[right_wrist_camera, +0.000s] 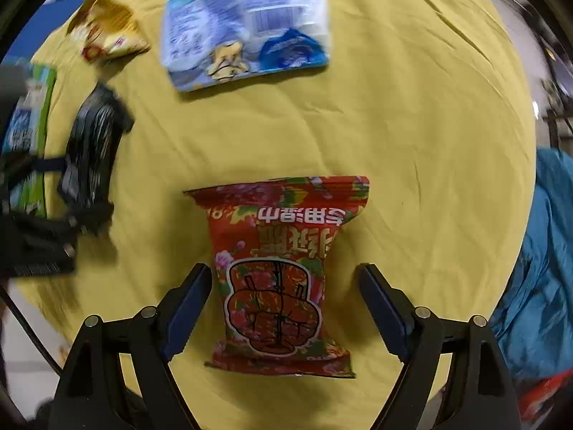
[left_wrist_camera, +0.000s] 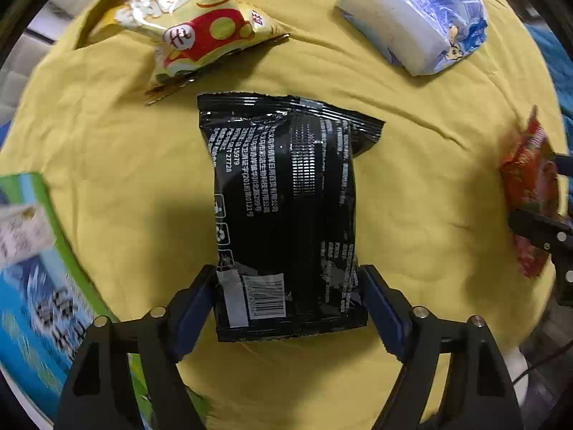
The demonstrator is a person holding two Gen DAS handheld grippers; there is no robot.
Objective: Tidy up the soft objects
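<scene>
A black packet (left_wrist_camera: 283, 211) lies on the yellow cloth (left_wrist_camera: 429, 186). My left gripper (left_wrist_camera: 288, 286) is open with its blue pads on both sides of the packet's near end, close to or touching its edges. A red flowered packet (right_wrist_camera: 283, 276) lies on the cloth in the right wrist view. My right gripper (right_wrist_camera: 283, 286) is open around its near half, with gaps on both sides. The red packet also shows at the right edge of the left wrist view (left_wrist_camera: 530, 193). The black packet also shows at the left of the right wrist view (right_wrist_camera: 93, 147).
A yellow snack bag (left_wrist_camera: 200, 36) and a white-and-blue tissue pack (left_wrist_camera: 415, 14) lie at the far side. A green-and-blue box (left_wrist_camera: 39, 272) sits at the left. Blue fabric (right_wrist_camera: 537, 251) lies off the cloth's right edge.
</scene>
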